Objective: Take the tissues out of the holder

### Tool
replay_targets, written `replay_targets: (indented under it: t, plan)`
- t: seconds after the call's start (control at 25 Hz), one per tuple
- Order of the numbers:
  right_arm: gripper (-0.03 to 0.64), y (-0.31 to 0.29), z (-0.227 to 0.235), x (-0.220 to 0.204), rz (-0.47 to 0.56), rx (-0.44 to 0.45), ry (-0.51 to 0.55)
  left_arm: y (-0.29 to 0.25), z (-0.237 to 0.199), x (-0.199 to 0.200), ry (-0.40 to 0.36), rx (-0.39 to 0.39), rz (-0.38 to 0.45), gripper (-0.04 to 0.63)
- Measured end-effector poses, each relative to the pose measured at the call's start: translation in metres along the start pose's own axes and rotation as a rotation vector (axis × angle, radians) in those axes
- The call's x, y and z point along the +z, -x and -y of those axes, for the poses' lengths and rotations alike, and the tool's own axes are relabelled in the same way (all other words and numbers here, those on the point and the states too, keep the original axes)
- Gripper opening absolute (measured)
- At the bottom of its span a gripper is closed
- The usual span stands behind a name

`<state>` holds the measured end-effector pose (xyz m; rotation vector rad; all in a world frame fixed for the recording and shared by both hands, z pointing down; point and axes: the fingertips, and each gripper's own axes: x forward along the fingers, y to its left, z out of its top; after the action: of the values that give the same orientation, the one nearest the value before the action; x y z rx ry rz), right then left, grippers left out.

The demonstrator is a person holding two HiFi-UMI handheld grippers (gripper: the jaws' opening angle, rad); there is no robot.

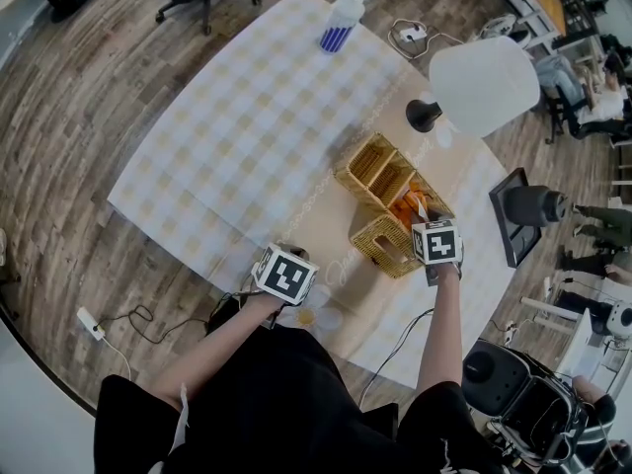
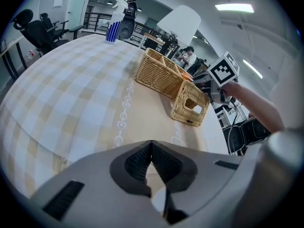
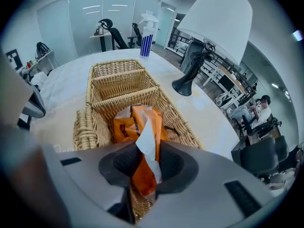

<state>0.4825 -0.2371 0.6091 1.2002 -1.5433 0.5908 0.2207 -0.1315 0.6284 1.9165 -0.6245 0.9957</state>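
While the right gripper pinches the orange tissue pack in the wicker holder — left gripper closed, empty — lift straight up so the holder isn't dragged along.

Orange/white tissue pack; golden wicker holder; yellow/white check tablecloth; lamp white shade, blk base.

The table carries a checked cloth, a wicker holder, a lamp and a spray bottle.
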Motion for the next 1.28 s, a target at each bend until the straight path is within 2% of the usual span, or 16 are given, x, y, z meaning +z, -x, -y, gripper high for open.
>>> replay_targets:
  t: [0.16,0.36,0.92,1.28]
  plan:
    - [0.039,0.002,0.003,-0.001,0.007,-0.028,-0.005,-0.001,0.0,-0.003,-0.005,0.003,0.0,-0.002]
    - [0.02,0.005,0.004,0.0,0.023,-0.051,0.0,0.0,0.0,-0.003,-0.009,-0.001,-0.002,-0.002]
    - [0.014,0.031,0.007,0.005,0.08,-0.093,0.004,0.001,0.015,-0.012,-0.039,-0.021,-0.01,-0.002]
    - [0.014,0.046,0.008,0.009,0.123,-0.107,-0.014,0.008,0.014,-0.008,-0.038,-0.006,0.035,-0.002]
